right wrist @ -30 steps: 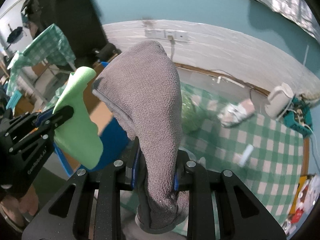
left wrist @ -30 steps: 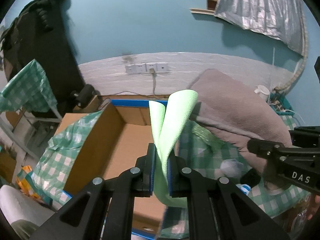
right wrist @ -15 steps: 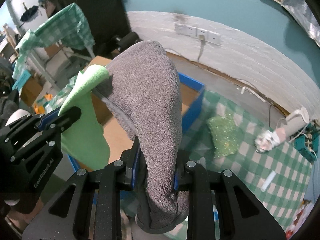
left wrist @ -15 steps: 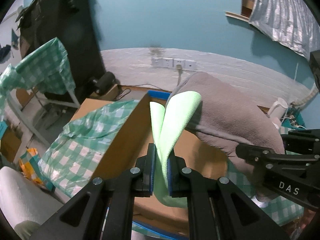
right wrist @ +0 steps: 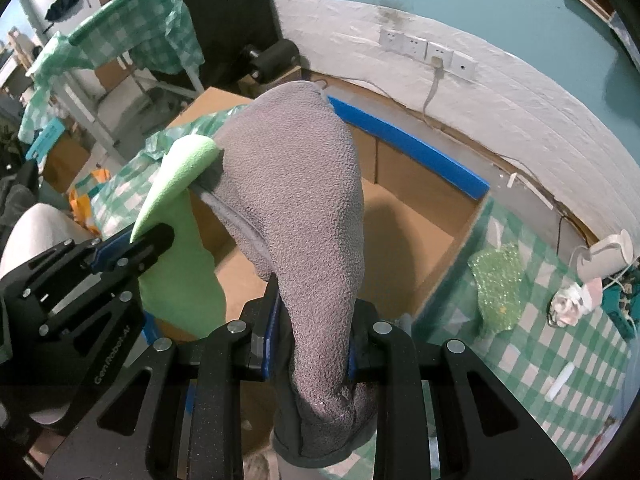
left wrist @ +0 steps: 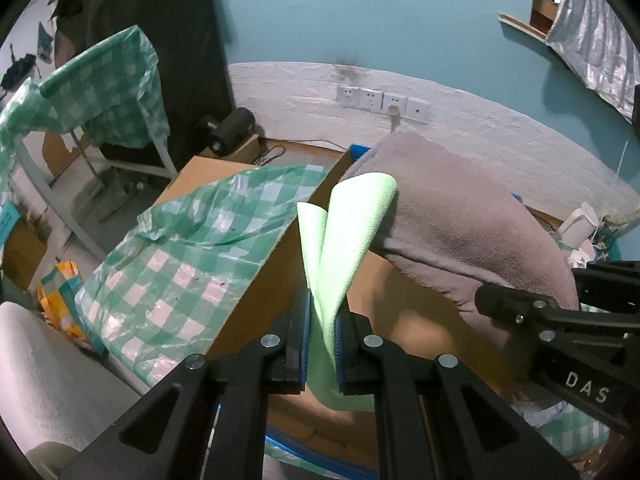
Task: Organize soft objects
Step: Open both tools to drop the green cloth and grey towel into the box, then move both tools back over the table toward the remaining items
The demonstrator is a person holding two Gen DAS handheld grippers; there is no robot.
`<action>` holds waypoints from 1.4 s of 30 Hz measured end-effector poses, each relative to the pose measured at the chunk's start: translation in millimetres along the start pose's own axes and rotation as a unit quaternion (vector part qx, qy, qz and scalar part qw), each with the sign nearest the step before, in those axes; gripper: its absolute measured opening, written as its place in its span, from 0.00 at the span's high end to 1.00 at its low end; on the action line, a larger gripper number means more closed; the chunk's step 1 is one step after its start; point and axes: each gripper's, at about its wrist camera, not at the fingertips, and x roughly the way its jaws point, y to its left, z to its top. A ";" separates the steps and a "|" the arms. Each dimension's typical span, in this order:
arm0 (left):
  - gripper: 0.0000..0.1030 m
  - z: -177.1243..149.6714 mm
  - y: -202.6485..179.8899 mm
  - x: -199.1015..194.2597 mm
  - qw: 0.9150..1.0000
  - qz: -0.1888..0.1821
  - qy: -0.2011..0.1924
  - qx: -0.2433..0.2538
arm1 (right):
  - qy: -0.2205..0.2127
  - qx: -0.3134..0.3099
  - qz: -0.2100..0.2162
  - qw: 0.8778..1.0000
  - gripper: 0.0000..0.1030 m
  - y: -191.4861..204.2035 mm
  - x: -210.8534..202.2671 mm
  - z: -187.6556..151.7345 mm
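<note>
My left gripper [left wrist: 322,320] is shut on a thin light-green cloth [left wrist: 344,232] that stands up in two folded flaps. My right gripper [right wrist: 310,332] is shut on a thick grey towel [right wrist: 296,184] that arches up over its fingers. Both cloths hang above an open cardboard box [right wrist: 420,232] with blue-taped rims [right wrist: 408,152]. In the right wrist view the left gripper [right wrist: 132,244] and its green cloth [right wrist: 176,280] sit at the left, touching the grey towel. The left wrist view shows the grey towel [left wrist: 452,224] and the right gripper's black body [left wrist: 560,320] at the right.
A green checked plastic sheet [left wrist: 192,248] drapes over the box's left flap. A green checked cloth [right wrist: 540,320] covers the surface right of the box, with a green bubble-wrap piece [right wrist: 496,284], a white kettle [right wrist: 604,256] and small items. A white wall [right wrist: 480,92] with sockets stands behind.
Both grippers have carried their cloths leftwards and a little down, from over the checked surface to above the open box. Neither grip has changed.
</note>
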 end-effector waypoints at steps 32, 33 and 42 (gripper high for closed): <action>0.30 0.0 -14.9 -11.5 0.999 0.003 -0.041 0.007 | -0.036 0.046 -0.027 0.998 0.37 -38.2 -38.5 -20.4; 0.30 -0.2 -17.6 -13.1 0.999 0.000 -0.043 0.009 | -0.036 0.049 -0.029 0.998 0.37 -42.2 -40.7 -23.8; 0.30 -2.3 -46.4 -25.2 0.998 -0.022 -0.053 0.033 | -0.040 0.089 -0.045 0.994 0.37 -78.2 -59.2 -52.8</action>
